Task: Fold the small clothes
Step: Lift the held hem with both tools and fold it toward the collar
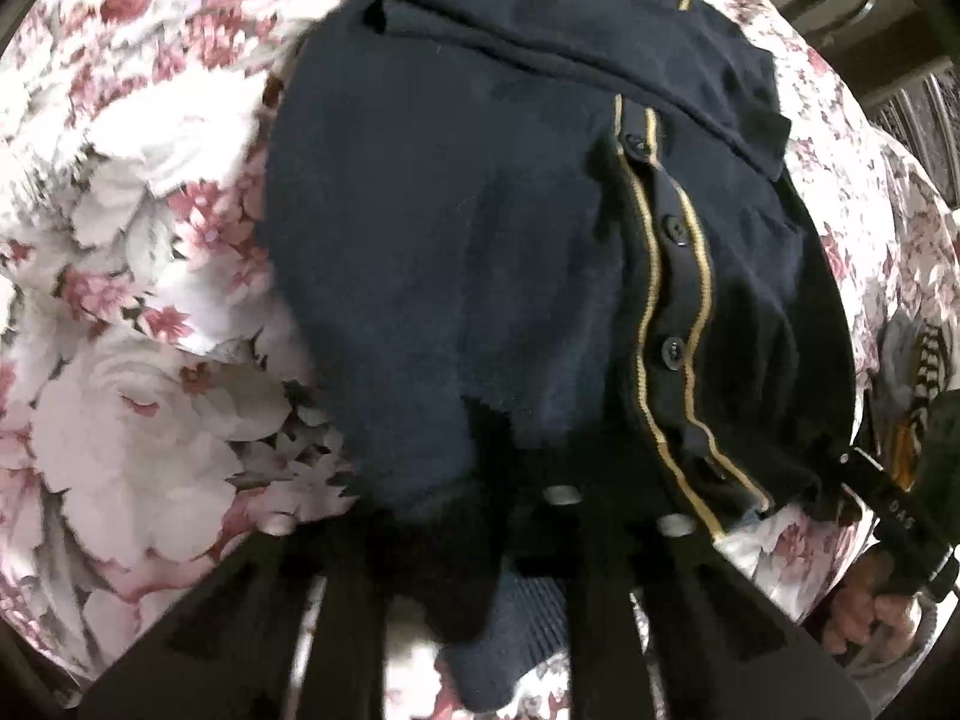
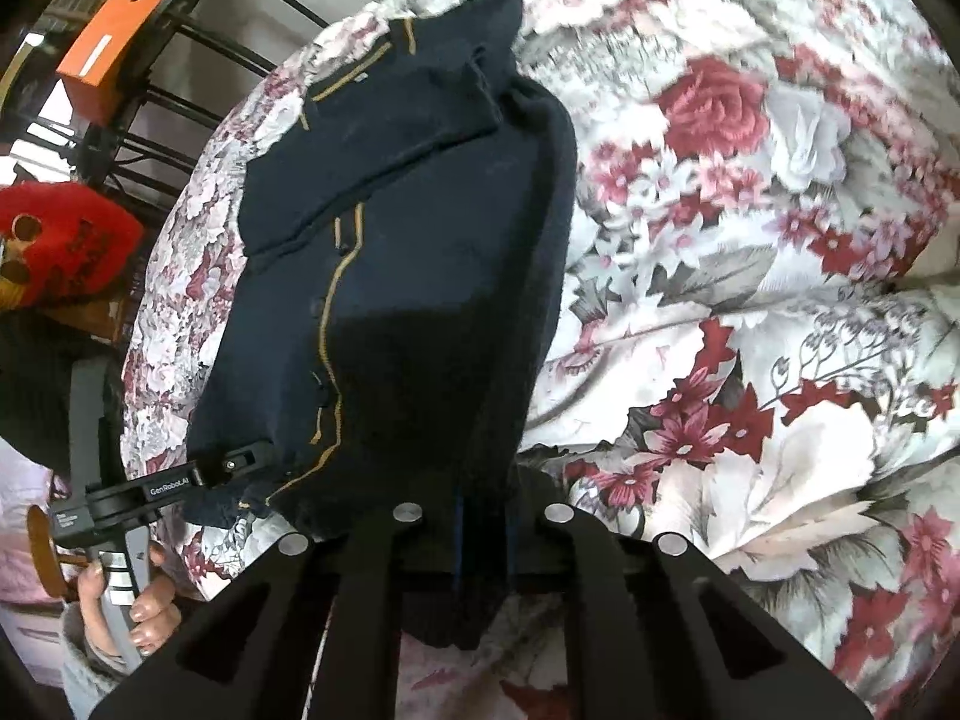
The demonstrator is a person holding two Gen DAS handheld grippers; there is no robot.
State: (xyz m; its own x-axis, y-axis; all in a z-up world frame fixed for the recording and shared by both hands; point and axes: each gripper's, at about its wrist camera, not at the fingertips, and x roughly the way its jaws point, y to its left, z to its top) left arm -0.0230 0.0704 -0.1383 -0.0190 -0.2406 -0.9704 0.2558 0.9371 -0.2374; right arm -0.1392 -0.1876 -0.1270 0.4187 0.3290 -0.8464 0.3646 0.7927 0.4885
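A navy cardigan (image 1: 456, 252) with gold stripes along its button band lies on a floral bedspread (image 1: 150, 300), with a sleeve folded across its top. My left gripper (image 1: 516, 522) is shut on the near hem, and navy knit bunches between its fingers. In the right wrist view the cardigan (image 2: 420, 240) stretches away from my right gripper (image 2: 480, 522), which is shut on the hem's other end. Each view shows the other tool at the hem: the right gripper (image 1: 858, 474) at the right corner, the left gripper (image 2: 246, 459) at the left corner.
The floral bedspread (image 2: 750, 300) spreads wide on the far side of the cardigan. A black metal rack (image 2: 180, 42) holding an orange box (image 2: 111, 30) stands beyond the bed edge, beside a red object (image 2: 66, 240). A person's hand (image 2: 138, 594) grips the left tool's handle.
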